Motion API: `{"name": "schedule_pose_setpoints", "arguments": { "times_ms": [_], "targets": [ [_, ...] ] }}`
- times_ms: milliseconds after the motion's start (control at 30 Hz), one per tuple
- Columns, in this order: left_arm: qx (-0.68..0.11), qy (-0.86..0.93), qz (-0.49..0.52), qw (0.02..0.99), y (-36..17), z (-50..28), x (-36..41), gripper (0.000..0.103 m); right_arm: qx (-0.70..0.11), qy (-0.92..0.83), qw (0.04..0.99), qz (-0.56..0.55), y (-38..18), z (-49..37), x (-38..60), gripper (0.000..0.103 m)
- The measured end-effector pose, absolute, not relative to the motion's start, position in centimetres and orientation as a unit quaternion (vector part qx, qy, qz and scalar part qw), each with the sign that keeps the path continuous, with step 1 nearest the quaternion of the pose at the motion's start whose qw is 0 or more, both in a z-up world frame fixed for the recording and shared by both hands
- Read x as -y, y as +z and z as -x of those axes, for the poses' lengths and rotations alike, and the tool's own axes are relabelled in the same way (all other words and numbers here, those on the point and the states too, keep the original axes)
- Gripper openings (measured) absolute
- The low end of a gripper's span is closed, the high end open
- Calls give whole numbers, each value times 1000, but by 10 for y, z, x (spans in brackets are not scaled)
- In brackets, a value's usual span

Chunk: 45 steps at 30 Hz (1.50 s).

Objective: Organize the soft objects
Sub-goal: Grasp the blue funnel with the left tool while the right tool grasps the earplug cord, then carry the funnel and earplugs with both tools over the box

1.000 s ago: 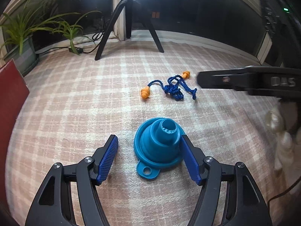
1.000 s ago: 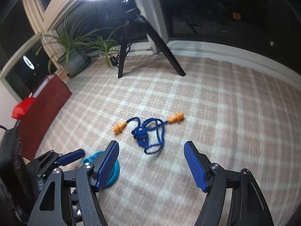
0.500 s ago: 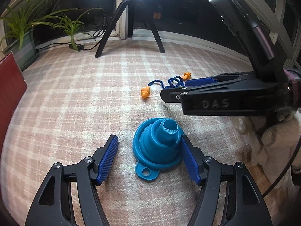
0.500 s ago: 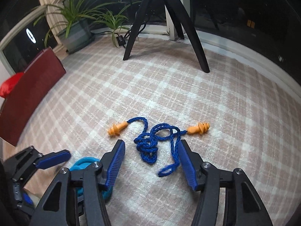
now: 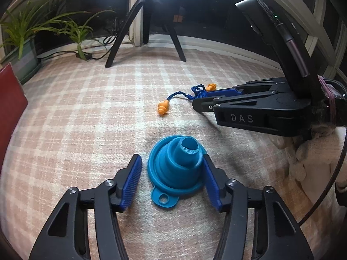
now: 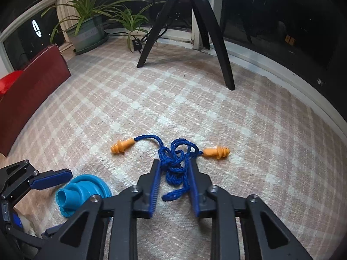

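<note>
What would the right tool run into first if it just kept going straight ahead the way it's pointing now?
The right tool would first meet the tangled blue cord already lying between its pads. Beyond that looks like bare checked cloth, then probably a black tripod leg, though depth is unclear.

A black tripod stands on the plaid cloth, near potted plants and a red box.
</note>
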<state>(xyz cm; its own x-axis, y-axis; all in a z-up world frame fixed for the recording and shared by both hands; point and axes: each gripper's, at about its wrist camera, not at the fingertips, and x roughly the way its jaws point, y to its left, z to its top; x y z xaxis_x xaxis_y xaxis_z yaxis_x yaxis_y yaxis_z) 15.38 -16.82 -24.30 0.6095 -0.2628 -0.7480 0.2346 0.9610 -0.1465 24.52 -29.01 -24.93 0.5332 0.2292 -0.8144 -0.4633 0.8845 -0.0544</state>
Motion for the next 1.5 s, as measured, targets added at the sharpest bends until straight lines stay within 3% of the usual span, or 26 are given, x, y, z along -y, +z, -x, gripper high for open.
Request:
{"name": "schedule_pose_setpoints", "arguments": {
  "times_ms": [367, 933, 1500],
  "targets": [
    [-410, -145, 10, 900, -240, -150, 170, 42, -436, 202, 869, 119, -247, -240, 294, 10],
    [-388, -146, 56, 908, -211, -137, 149, 42, -398, 216, 888, 83, -203, -204, 305, 9],
    [-327, -104, 86, 935, -142, -85, 68, 42, -335, 268, 897, 106, -129, -140, 250, 8]
  ]
}}
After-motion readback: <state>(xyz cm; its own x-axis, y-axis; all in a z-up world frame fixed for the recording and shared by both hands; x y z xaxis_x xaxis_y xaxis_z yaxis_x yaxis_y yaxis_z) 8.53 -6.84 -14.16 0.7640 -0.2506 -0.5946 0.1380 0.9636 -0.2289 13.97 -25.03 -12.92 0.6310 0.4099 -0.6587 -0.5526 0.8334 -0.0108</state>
